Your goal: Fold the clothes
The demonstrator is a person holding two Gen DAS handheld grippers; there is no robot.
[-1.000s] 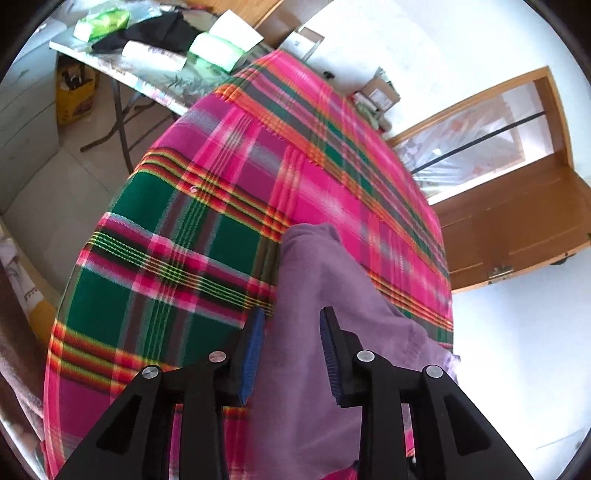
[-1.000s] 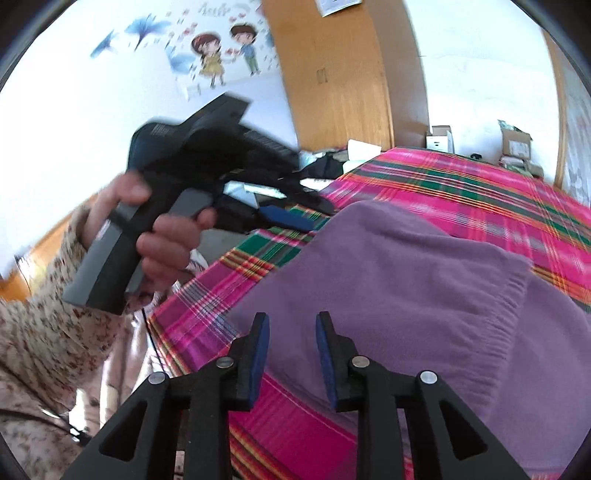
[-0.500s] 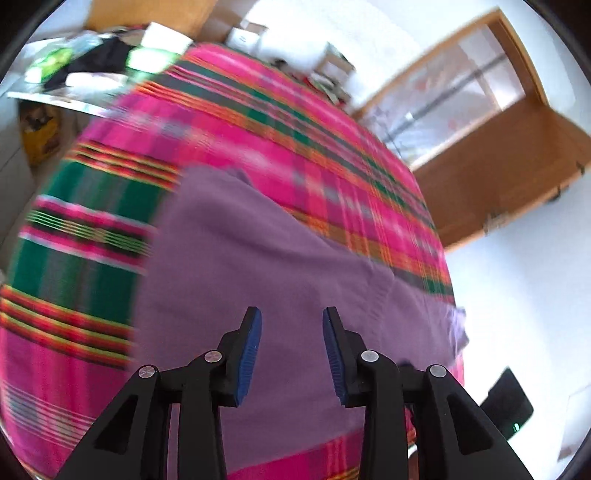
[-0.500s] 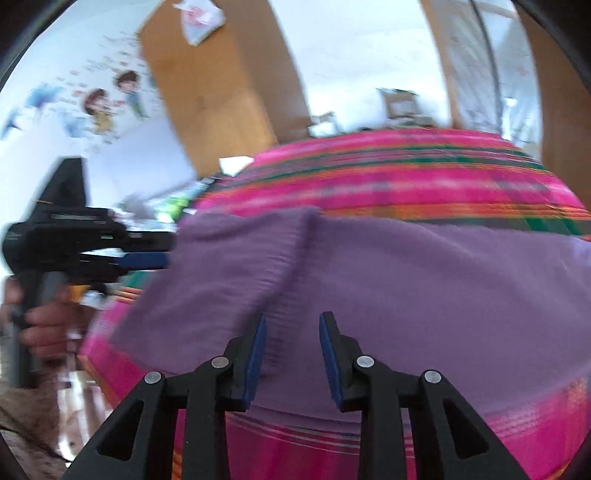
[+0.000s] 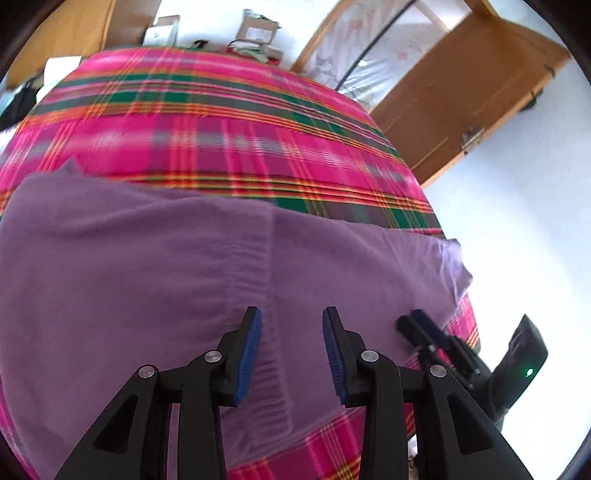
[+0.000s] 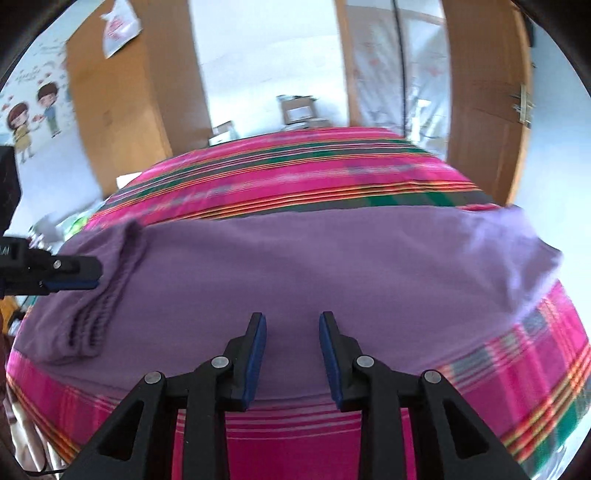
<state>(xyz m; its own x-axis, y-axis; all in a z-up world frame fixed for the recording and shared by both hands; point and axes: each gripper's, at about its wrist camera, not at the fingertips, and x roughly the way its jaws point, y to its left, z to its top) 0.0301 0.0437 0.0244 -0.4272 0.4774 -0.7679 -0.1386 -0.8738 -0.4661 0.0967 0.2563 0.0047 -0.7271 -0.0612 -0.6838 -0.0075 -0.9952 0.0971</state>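
A purple knit sweater [image 5: 155,280] lies flat across a pink, green and orange plaid cloth [image 5: 207,122]. A folded part with a ribbed band [image 5: 255,266] runs down its middle in the left wrist view. My left gripper [image 5: 291,321] hovers over that band near the front edge, open, with nothing between its pads. My right gripper [image 6: 291,326] hangs over the sweater [image 6: 314,266] near its front edge, open and empty too. Each gripper shows in the other's view: the right gripper [image 5: 424,326] at the sweater's right side, the left gripper [image 6: 70,275] by the ribbed fold [image 6: 103,295].
The plaid cloth [image 6: 295,166] drops away at the front and at both sides. A wooden door [image 5: 461,92] stands at the right, cardboard boxes [image 5: 255,31] on the floor behind. A wooden wardrobe [image 6: 122,103] and wall stickers [image 6: 33,114] are at the back left.
Both grippers have swept sideways along the sweater's front edge, from its left end towards the middle and right. Both views have rolled. The jaws stay apart and empty.
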